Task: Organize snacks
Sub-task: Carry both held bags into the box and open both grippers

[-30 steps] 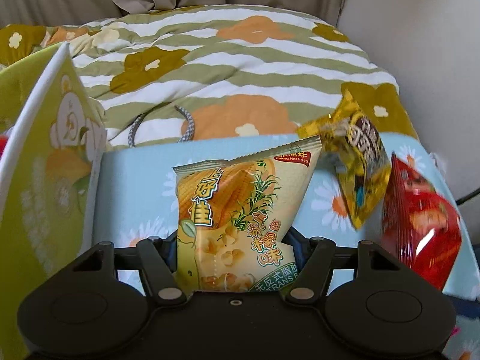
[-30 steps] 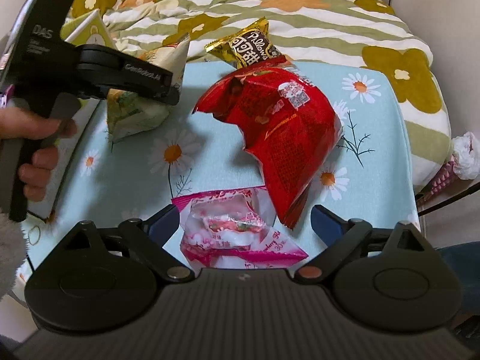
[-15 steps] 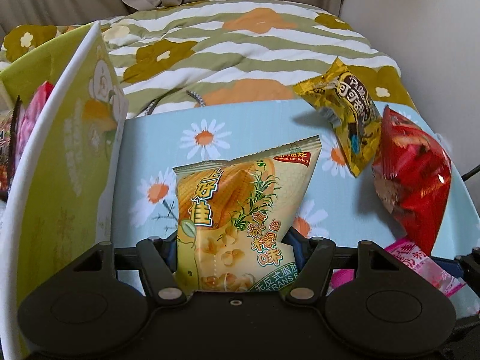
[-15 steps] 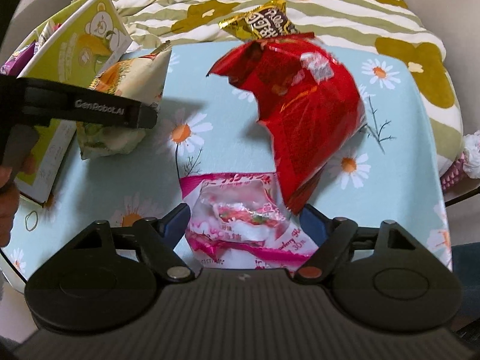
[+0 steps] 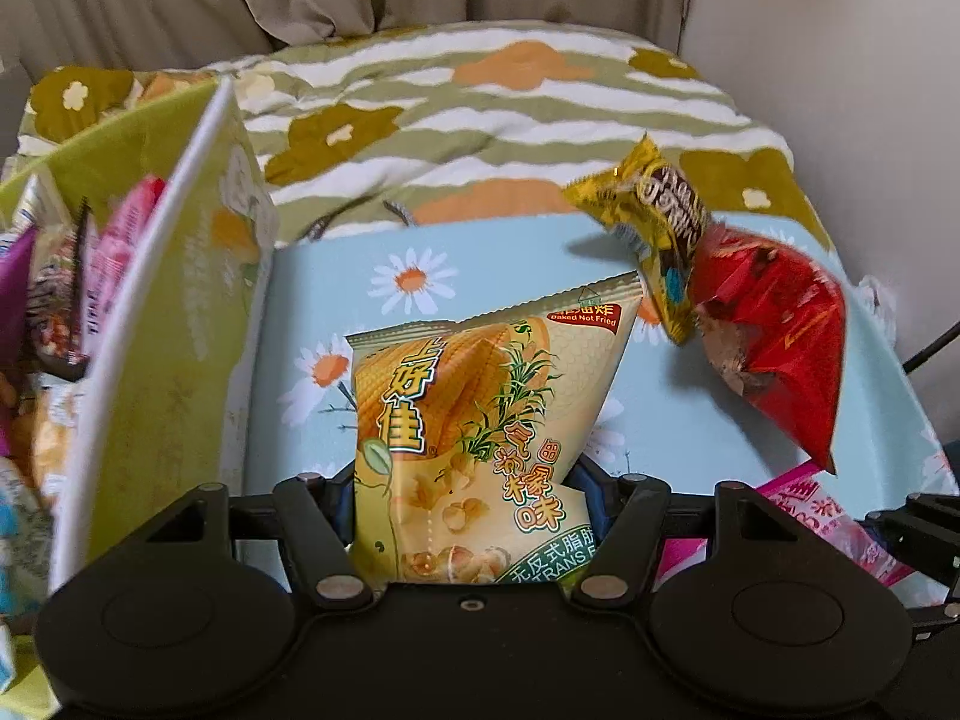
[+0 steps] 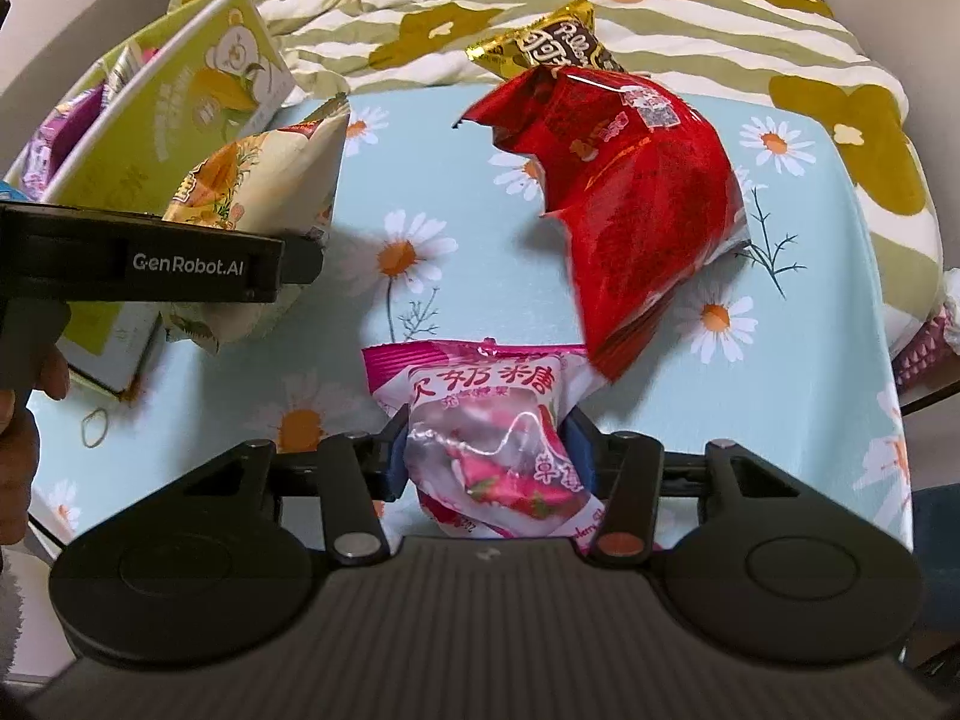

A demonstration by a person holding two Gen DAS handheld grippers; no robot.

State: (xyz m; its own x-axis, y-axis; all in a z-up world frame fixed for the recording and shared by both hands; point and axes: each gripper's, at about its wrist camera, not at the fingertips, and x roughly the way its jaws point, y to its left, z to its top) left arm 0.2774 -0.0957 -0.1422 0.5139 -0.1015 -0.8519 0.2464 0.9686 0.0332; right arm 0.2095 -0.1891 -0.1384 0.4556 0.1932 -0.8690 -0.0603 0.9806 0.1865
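My left gripper [image 5: 463, 480] is shut on a yellow corn snack bag [image 5: 480, 396], held upright above the daisy cloth beside the green snack box [image 5: 162, 330]. That box holds several packets [image 5: 114, 252]. In the right wrist view the corn bag [image 6: 270, 180] hangs next to the box [image 6: 180, 114]. My right gripper [image 6: 487, 450] has its jaws closing, and its blue pads press the sides of a pink candy bag [image 6: 486, 408]. A red snack bag [image 6: 630, 192] lies just beyond it, with a gold packet [image 6: 546, 42] behind that.
The table wears a light-blue daisy cloth [image 6: 480, 276]. A striped flowered quilt [image 6: 660, 6] lies behind it. A person's hand [image 6: 18, 408] grips the left tool at the left edge. A wall stands at the right [image 5: 840, 90].
The right jaws have closed from wide open onto the pink candy bag, squeezing it upright. The left gripper has carried the corn bag leftward, closer to the green box.
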